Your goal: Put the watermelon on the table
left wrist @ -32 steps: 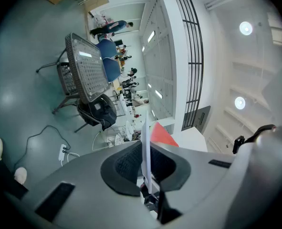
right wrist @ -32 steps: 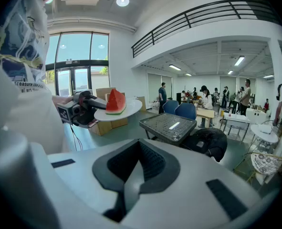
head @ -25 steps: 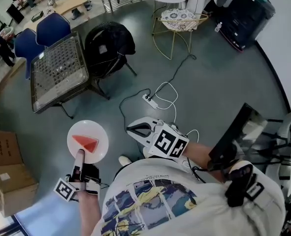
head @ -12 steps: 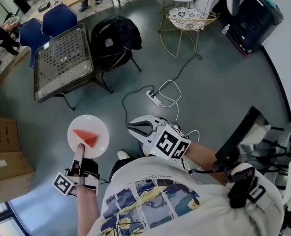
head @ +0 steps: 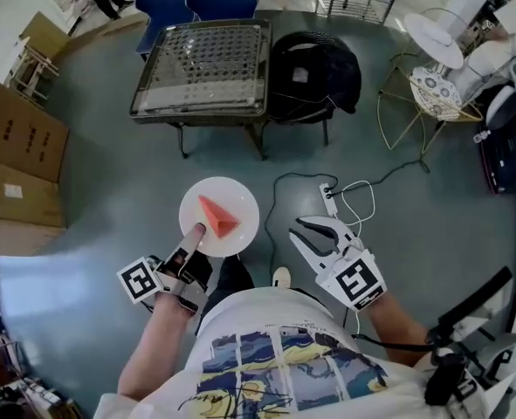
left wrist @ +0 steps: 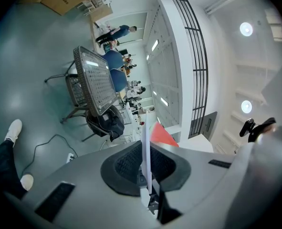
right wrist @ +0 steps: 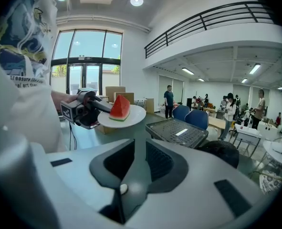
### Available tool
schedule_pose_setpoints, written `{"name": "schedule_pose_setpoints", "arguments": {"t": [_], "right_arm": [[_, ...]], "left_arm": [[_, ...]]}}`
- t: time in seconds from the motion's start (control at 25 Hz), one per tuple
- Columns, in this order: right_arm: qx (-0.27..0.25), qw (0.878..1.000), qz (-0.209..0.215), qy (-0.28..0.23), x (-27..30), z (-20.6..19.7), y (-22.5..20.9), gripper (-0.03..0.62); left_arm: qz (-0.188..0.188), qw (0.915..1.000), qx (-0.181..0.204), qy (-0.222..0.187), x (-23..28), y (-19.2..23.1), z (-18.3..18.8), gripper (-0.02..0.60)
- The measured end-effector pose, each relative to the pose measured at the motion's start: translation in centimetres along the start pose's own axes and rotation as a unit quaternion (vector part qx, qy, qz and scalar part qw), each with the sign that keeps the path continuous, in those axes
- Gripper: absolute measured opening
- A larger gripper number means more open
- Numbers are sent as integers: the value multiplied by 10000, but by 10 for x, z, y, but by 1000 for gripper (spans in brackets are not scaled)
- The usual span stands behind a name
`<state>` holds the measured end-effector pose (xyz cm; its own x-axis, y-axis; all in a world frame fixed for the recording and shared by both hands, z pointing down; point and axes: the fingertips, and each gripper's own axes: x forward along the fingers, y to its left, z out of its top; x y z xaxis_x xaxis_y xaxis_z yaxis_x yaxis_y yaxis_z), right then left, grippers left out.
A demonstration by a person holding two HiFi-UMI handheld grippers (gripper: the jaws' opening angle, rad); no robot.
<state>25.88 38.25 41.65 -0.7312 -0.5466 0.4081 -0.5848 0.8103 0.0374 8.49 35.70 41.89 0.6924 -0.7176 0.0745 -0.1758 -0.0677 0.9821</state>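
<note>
My left claw [head: 194, 231] stays clenched on the round white plate [head: 242, 201] carrying the red watermelon wedge [head: 216, 216], my right claw [head: 314, 232] is spread and empty, and the grey mesh-top table [head: 203, 59] has swung dead ahead, so only 1 approach remains.

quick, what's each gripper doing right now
left gripper: shut on the rim of the white plate carrying the watermelon slice.
right gripper: open, empty.

The right tool [right wrist: 140, 149], jaws apart, faces the left tool [right wrist: 85, 111] holding a plate [right wrist: 137, 113] with watermelon [right wrist: 120, 108].
</note>
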Motion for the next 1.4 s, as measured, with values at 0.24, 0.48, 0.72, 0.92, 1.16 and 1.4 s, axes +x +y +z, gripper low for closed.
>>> {"name": "schedule_pose_setpoints", "arguments": {"t": [0.24,0.48,0.72,0.92,1.16,1.4], "right_arm": [[-135,9999,-77,22,84,50,-25,80],[-287,9996,-10,-79,176,100,-36,84],[-477,9988,38,-76,242,134,-40,84],[-355,9994,26,16,272,134,-84,84],[-508,9985,188,-48,308,153,-161,84],[-525,9978,277,-294,341,161,-231,84]], "left_arm": [[-25,10000,19,72,18,21,90,26],[-34,9997,180,181,21,34,182,26],[-2,9999,63,115,31,52,253,26],[-38,10000,-26,36,68,71,293,26],[63,9997,-79,-207,124,80,339,26],[179,9989,70,-418,183,99,399,26]]}}
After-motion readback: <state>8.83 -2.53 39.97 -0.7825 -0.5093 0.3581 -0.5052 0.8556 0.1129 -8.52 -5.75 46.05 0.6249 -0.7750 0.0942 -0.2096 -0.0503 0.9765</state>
